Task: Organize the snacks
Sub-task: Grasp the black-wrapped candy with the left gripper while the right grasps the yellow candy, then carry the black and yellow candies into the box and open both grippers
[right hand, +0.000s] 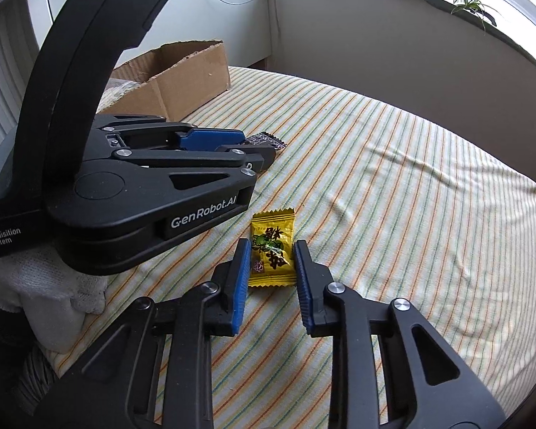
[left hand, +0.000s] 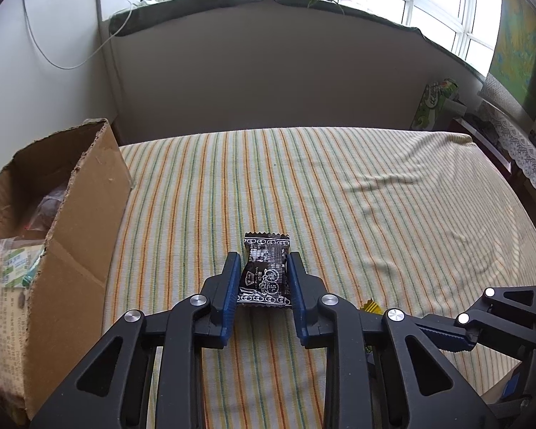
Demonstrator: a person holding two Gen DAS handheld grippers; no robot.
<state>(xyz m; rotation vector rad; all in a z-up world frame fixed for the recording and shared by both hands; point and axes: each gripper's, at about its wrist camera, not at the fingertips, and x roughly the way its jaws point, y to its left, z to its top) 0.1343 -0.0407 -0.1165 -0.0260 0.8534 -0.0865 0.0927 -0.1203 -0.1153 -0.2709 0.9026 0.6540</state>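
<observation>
Your left gripper [left hand: 263, 274] sits low over the striped cloth-covered table [left hand: 339, 196]. Its blue-padded fingers [left hand: 232, 279] bracket the small black snack packet with white printed pattern [left hand: 265, 275]. The pads lie right against the packet's long edges; whether they actually press it or only touch, you cannot tell from the left wrist view. The packet lies flat on the cloth, its crimped far end sticking out past the fingertips.

Your right gripper [right hand: 272, 262] is in a similar pose around the small yellow snack packet with black characters and a green figure [right hand: 272, 250]. The fingers [right hand: 241, 268] are spread and flank the packet. A thin strip of cloth shows between the right pad and the packet; the left pad is at the packet's edge. The yellow packet lies flat on the cloth, its top third beyond the fingertips.

The two grippers work side by side: the right wrist view shows the left gripper body [right hand: 153, 186] just left of the yellow packet, with the black packet [right hand: 266, 141] peeking out at its tip.

The open brown cardboard box [left hand: 68, 221] stands at the table's left edge, well left of the black packet. Inside it, clear-wrapped bagged snacks [left hand: 10, 268] show, details unclear.

A green-patterned tissue pack [left hand: 434, 105] sits beyond the table's far right corner.
</observation>
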